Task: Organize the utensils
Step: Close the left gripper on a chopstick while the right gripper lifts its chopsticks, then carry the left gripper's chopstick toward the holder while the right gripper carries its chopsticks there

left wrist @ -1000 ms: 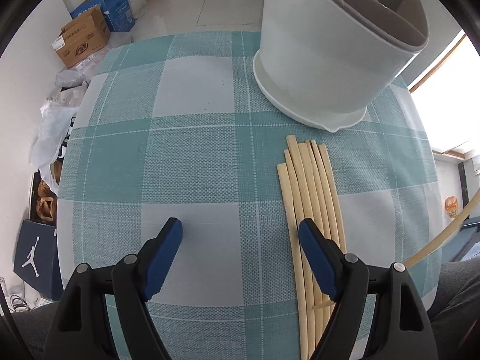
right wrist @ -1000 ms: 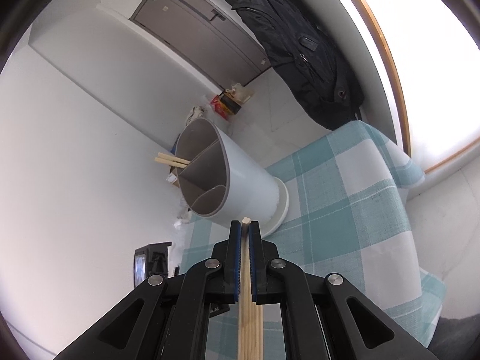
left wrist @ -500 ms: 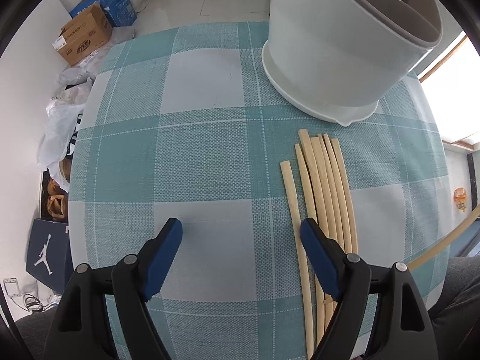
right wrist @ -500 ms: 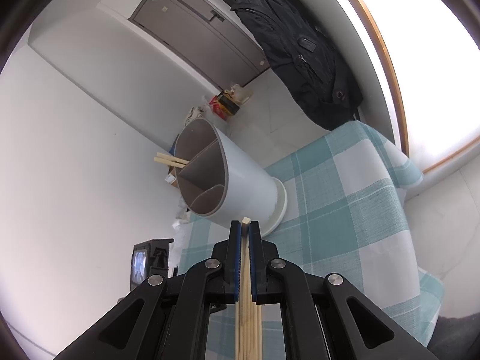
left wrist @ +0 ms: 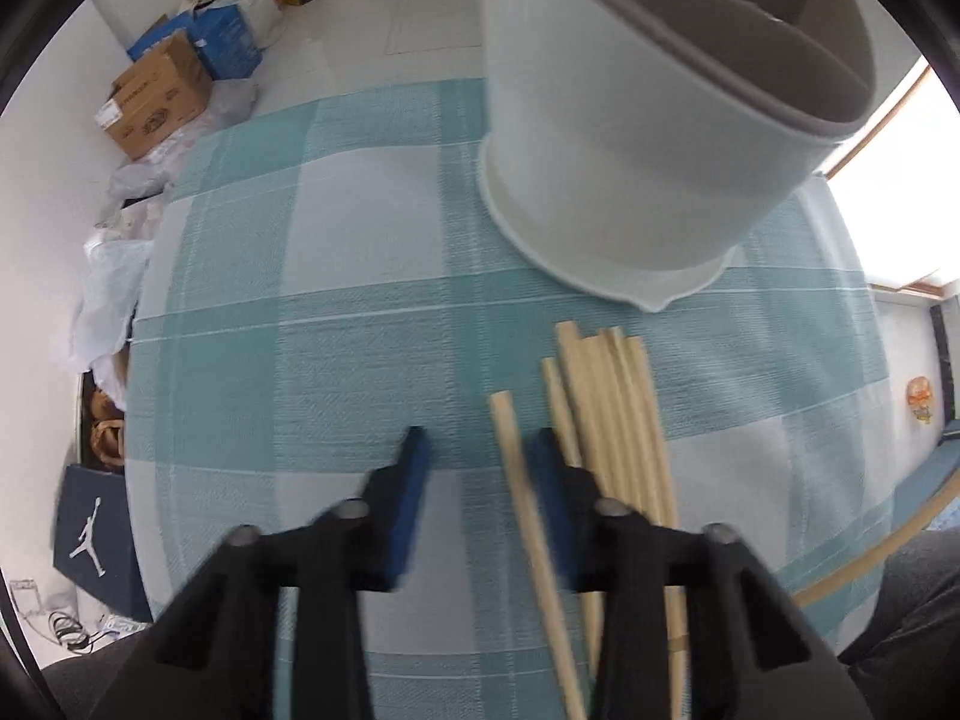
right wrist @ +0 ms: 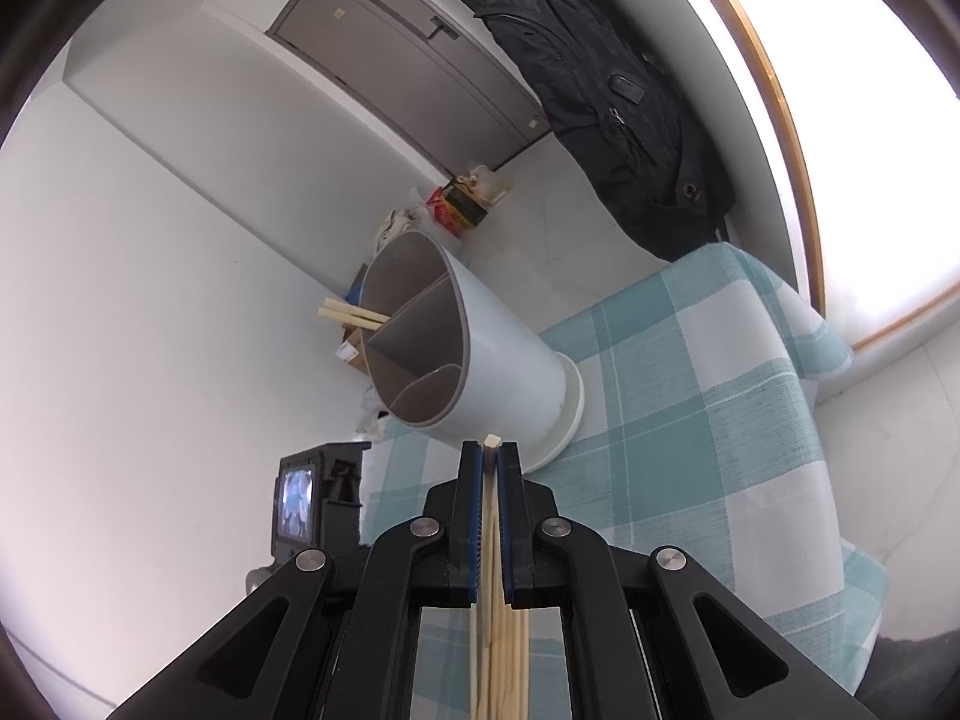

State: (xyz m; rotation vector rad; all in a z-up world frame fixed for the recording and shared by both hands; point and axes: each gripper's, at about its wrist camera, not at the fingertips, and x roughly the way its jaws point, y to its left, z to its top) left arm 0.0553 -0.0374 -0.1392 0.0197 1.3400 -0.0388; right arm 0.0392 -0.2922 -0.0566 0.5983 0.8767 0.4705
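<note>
Wooden chopsticks on both sides: one between the left jaws, a bundle clamped in the right.

Left hand-held gripper [left wrist: 477, 450] points down at the checked teal tablecloth [left wrist: 336, 372] on the counter, its jaws just closing around a single chopstick [left wrist: 522, 492] that sits against the right pad, the left pad not yet touching it. Just beside it, five loose chopsticks [left wrist: 618, 420] lie in front of the white divided utensil holder [left wrist: 630, 138]. Right hand-held gripper [right wrist: 491, 450] is pressed together on a chopstick bundle [right wrist: 497, 618]; two chopsticks [right wrist: 354, 315] already poke from the holder's far compartment.
</note>
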